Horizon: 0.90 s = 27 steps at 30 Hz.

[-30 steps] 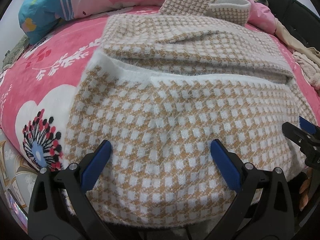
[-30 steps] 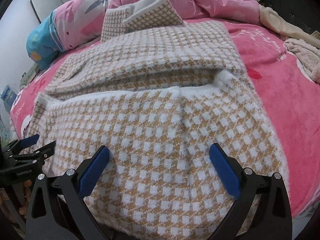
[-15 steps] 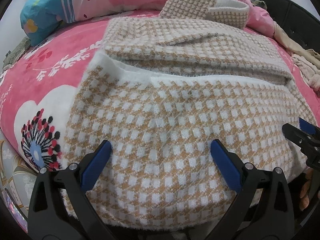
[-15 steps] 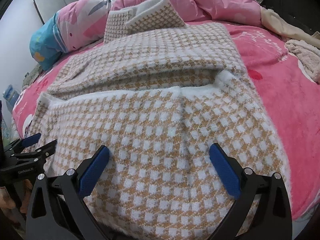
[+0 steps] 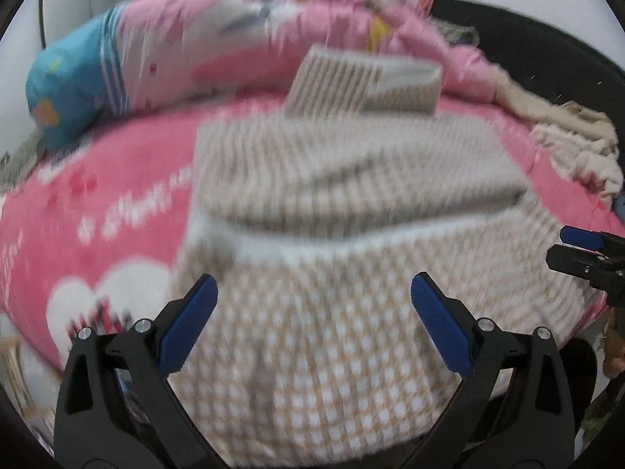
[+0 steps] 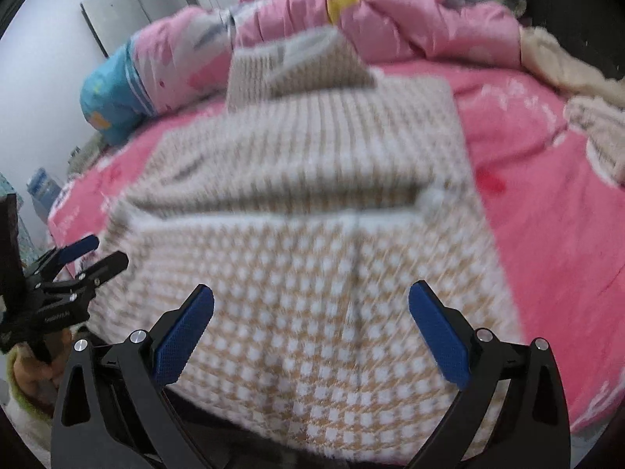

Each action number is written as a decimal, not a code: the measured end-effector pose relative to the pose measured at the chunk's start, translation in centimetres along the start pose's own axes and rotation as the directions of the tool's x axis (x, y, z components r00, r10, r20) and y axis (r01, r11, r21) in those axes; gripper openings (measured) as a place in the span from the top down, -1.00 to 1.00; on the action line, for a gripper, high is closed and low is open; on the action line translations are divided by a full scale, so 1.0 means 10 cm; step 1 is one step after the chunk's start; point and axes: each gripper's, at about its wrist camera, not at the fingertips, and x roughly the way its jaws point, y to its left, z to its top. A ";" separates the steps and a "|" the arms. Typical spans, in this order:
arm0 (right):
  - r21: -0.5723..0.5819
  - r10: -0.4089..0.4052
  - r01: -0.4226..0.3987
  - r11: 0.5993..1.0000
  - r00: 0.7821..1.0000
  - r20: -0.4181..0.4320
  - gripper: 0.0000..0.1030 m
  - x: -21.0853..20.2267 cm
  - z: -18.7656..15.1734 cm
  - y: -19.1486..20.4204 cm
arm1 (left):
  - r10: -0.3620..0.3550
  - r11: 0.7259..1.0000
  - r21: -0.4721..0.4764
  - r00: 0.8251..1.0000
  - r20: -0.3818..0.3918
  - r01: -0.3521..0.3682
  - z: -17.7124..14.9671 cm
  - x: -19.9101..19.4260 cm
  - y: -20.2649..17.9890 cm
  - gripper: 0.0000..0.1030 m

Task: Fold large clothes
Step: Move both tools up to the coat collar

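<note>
A tan-and-white checked knit garment [image 5: 343, 258] lies partly folded on the pink bed, its near part draped over the bed's front edge; it also shows in the right wrist view [image 6: 312, 234]. A folded sleeve or collar [image 5: 363, 82] sticks up at its far end. My left gripper [image 5: 312, 328] is open and empty over the garment's near left part. My right gripper [image 6: 312, 328] is open and empty over its near right part. Each gripper shows at the edge of the other's view: the right one [image 5: 586, 250], the left one [image 6: 74, 265]. Both views are motion-blurred.
A pink flowered bedsheet [image 5: 97, 211] covers the bed. A pink quilt [image 6: 390, 19] and a blue pillow end [image 5: 66, 90] are piled at the back. Beige clothes [image 5: 578, 144] lie at the right. A black headboard [image 5: 547, 47] is behind.
Both grippers have pulled back and lifted away from the garment; the views now take in more of the bed and are blurred. Both grippers stay open.
</note>
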 end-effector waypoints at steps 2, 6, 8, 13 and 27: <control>-0.019 0.005 -0.005 1.000 1.000 0.026 -0.89 -0.09 0.16 -0.01 | -0.014 1.000 0.013 0.999 0.040 0.013 0.25 -0.03 0.07 -0.87; -0.056 0.014 -0.011 0.998 0.998 0.067 -0.88 -0.15 0.56 -0.03 | -0.089 0.996 -0.009 0.994 0.058 0.090 0.72 0.10 0.21 -0.87; -0.062 0.031 -0.025 0.998 0.996 0.085 -0.88 -0.12 0.83 -0.05 | -0.116 0.992 -0.033 0.991 0.073 0.119 0.93 0.16 0.25 -0.87; -0.064 0.084 -0.076 0.995 0.988 0.132 -0.88 0.08 1.49 -0.10 | -0.188 0.970 -0.135 0.976 0.109 0.201 1.62 0.59 0.52 -0.87; 0.001 0.145 -0.145 0.989 0.989 0.004 -0.60 1.31 2.39 -0.15 | -0.344 0.832 -0.486 0.936 -0.073 0.268 2.54 2.35 0.79 -0.56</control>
